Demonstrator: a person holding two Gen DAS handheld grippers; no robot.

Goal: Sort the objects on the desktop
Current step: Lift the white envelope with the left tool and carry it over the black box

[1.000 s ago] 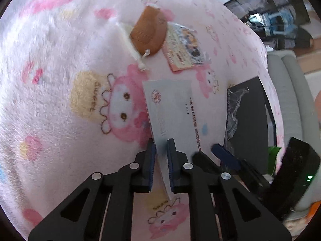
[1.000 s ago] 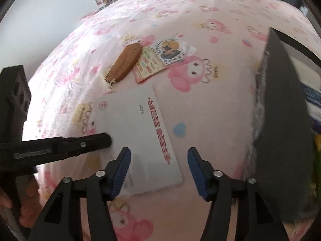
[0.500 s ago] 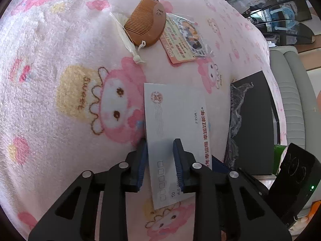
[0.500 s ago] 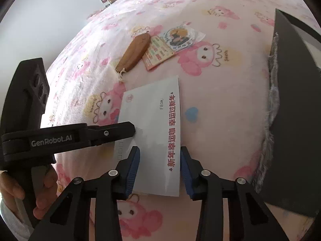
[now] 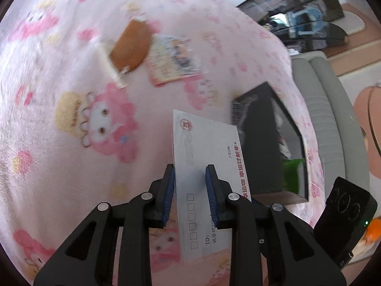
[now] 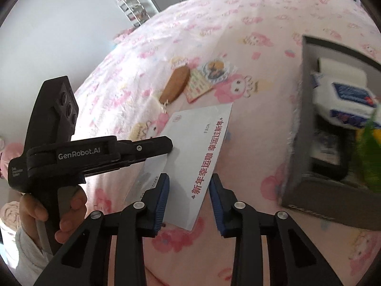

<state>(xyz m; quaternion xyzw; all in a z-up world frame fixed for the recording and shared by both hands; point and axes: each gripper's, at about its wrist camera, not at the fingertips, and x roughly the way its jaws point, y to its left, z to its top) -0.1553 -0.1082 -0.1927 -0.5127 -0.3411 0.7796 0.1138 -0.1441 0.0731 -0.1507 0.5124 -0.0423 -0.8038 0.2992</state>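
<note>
Two tongs meet on one white envelope (image 5: 207,147), and both are mine. My left gripper (image 5: 190,169) has the sheet slanting between its blue pads: the envelope's near-left edge lies against one pad and the other pad sits on its face, so I read this as a grip on the envelope. In the right wrist view my left hand (image 6: 47,214) wraps the handle, and the left tong's finger tip rests on the envelope's left side.

My right gripper (image 6: 189,178) is closing its jaws with the envelope's near end between them. One pad overlaps the paper and the other stands at its red-lettered edge, holding it.

The envelope hangs tilted, clear of the pink cartoon blanket (image 5: 59,71), with its far corner pointing towards the brown comb (image 5: 132,46). Just beside the comb lies a small printed card packet (image 5: 171,57), touching it. Both are blurred in the left view.

To the right of the envelope, near it, stands the dark open box (image 6: 321,197). Inside I see a white and blue tissue pack (image 6: 343,104) and something green (image 6: 371,157), too blurred to name.
</note>
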